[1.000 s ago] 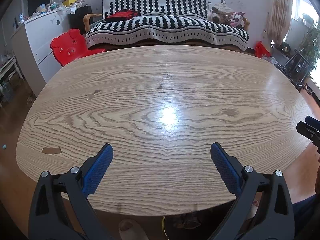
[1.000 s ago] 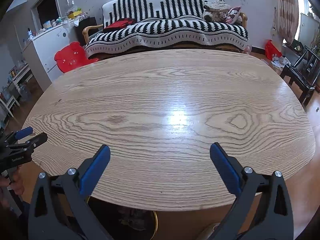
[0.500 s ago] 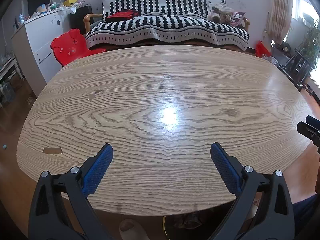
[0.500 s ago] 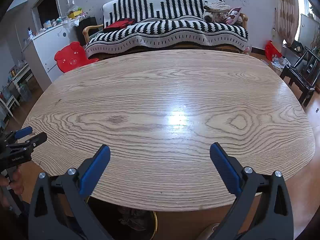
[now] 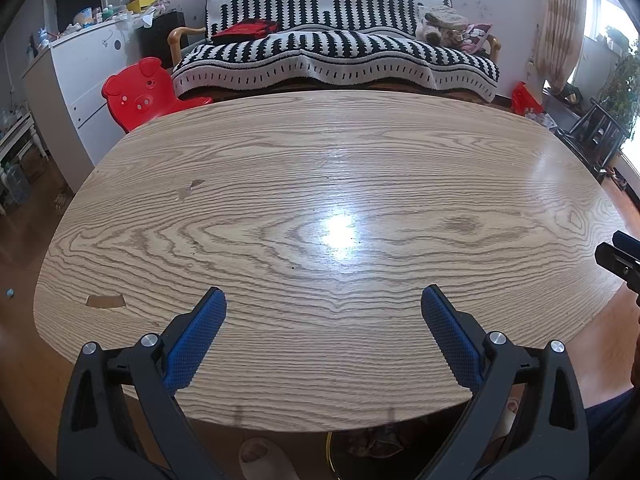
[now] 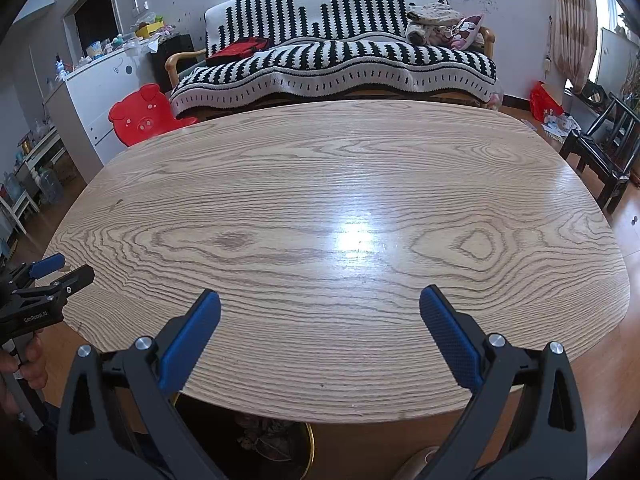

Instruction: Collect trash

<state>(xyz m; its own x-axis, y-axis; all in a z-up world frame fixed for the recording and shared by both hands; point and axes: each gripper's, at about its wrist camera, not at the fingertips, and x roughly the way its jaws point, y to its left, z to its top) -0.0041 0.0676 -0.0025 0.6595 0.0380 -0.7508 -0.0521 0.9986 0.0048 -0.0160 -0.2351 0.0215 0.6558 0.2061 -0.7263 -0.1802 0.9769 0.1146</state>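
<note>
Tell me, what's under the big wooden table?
Under the oval wooden table, near its front edge, a gold-rimmed bin holds crumpled trash. The tabletop covers everything farther back.

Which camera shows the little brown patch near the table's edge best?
The left wrist view. The brown patch lies flat on the table, in plain sight left of the left gripper. In the right wrist view that corner sits behind the left gripper, so the patch doesn't show.

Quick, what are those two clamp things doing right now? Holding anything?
Left tool: open, holding nothing, above the wooden table.
Right tool: open, holding nothing, above the same table.
</note>
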